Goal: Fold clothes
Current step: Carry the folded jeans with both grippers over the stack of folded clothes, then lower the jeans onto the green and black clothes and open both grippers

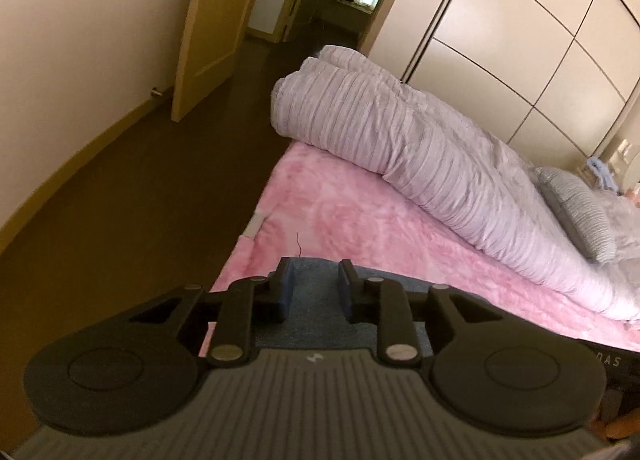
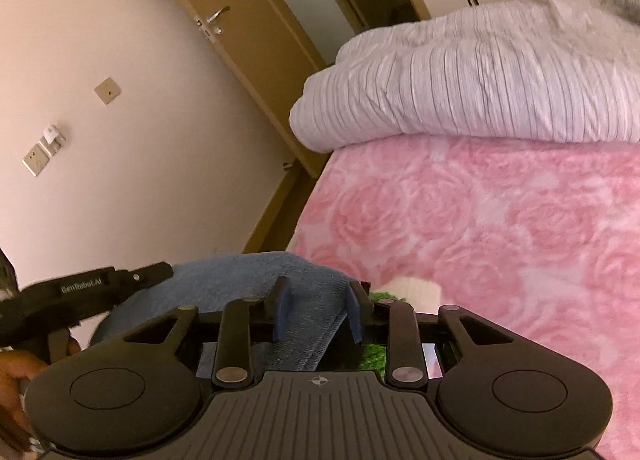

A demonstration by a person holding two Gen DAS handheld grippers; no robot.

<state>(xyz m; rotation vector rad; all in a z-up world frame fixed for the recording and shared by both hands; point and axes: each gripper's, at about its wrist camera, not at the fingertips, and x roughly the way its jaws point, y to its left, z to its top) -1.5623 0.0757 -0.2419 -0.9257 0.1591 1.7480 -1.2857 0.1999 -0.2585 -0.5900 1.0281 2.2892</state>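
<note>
A blue cloth [image 2: 256, 280] lies near the front left edge of the pink floral bed cover [image 2: 500, 240]. In the right wrist view my right gripper [image 2: 318, 306] is open, its jaws standing over the cloth's right edge. A green and white item [image 2: 378, 294] shows just beside the right finger. The left gripper's body [image 2: 80, 292] reaches in from the left, next to the cloth. In the left wrist view my left gripper [image 1: 314, 286] is open just above the blue cloth [image 1: 314, 308], with cloth showing between its fingers.
A rolled lilac striped duvet [image 1: 420, 147] lies along the far side of the bed, with a grey pillow [image 1: 576, 207] beyond it. The dark floor [image 1: 140, 199] and an open door [image 1: 208, 27] are to the left. Wardrobe panels [image 1: 520, 31] stand behind.
</note>
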